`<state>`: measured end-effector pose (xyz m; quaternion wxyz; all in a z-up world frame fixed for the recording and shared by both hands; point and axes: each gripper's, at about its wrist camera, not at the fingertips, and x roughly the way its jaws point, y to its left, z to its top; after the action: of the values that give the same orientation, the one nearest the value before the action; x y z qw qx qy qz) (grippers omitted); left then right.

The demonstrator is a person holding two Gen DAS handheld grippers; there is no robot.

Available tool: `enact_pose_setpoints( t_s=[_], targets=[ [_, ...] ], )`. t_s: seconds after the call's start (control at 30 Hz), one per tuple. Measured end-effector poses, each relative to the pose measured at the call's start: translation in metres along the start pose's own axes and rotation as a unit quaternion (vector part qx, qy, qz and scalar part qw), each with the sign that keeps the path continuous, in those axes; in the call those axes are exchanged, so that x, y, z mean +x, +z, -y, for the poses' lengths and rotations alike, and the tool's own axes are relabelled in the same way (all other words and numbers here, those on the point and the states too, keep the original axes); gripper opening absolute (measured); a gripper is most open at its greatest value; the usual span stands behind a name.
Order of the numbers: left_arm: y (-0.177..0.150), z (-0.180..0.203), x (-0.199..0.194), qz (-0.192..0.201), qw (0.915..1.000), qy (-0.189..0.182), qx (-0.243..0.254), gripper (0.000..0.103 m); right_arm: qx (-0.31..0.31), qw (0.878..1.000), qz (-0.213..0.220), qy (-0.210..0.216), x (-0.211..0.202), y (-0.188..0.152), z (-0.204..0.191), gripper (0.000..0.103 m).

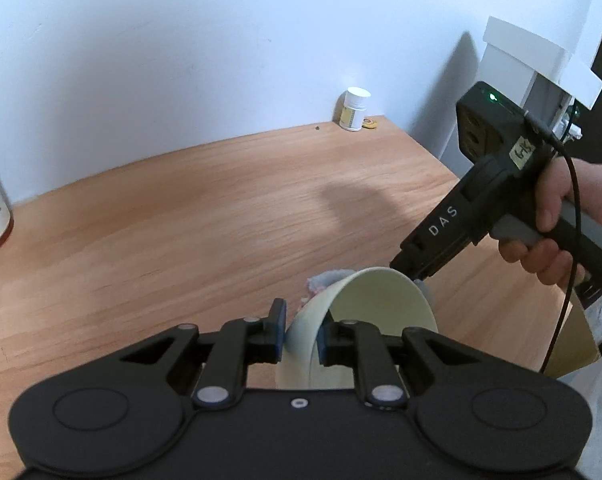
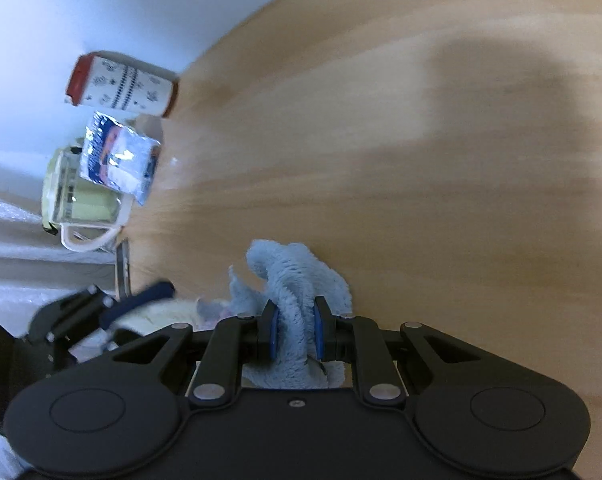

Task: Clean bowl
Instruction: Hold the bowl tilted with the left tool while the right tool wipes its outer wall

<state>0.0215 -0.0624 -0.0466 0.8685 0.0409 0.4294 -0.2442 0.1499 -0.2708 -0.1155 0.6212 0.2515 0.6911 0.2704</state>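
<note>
Up front in the left wrist view, our left gripper (image 1: 299, 334) pinches the wall of a pale cream bowl (image 1: 381, 300) tilted above the wooden table (image 1: 181, 220). Then, the right wrist view: our right gripper (image 2: 295, 330) squeezes a fluffy blue cloth (image 2: 297, 280).

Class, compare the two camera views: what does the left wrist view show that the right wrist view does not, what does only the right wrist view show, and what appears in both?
Only the left wrist view shows the white pill bottle by the wall, a hand holding the right gripper's handle, and the left gripper pinching the bowl by its wall.

Only the right wrist view shows the mug, the foil packet, and the right gripper shut on the blue cloth.

Both show the wooden table, the cloth, the bowl and the red-capped white container.
</note>
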Motion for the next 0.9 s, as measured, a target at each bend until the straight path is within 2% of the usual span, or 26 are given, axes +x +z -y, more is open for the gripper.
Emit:
enact_pose_setpoints(
  t_s=[0.13, 0.3, 0.4, 0.63, 0.8, 0.9],
  targets=[
    [0.003, -0.003, -0.001, 0.002, 0.9996, -0.006, -0.027, 0.014, 0.010, 1.000, 0.013, 0.011, -0.010, 0.004, -0.002, 0.019],
    [0.005, -0.005, 0.000, 0.001, 0.9985, -0.009, -0.055, 0.014, -0.012, 0.997, 0.049, 0.054, -0.030, 0.022, -0.026, 0.019],
    [0.002, -0.011, -0.002, 0.006, 0.9959, -0.014, -0.089, 0.016, -0.036, 0.997, 0.051, 0.043, -0.028, 0.025, -0.036, 0.019],
    [-0.004, -0.024, -0.005, 0.008, 0.9908, -0.016, -0.134, 0.016, 0.021, 0.998, 0.041, 0.037, -0.024, 0.010, 0.002, 0.019],
    [-0.003, -0.029, -0.004, 0.011, 0.9882, -0.026, -0.150, 0.016, 0.074, 0.996, 0.024, 0.052, -0.014, -0.016, 0.030, 0.019],
    [-0.003, -0.032, -0.007, 0.017, 0.9861, -0.035, -0.162, 0.016, 0.093, 0.993, 0.033, 0.065, -0.014, -0.018, 0.033, 0.019]
  ],
)
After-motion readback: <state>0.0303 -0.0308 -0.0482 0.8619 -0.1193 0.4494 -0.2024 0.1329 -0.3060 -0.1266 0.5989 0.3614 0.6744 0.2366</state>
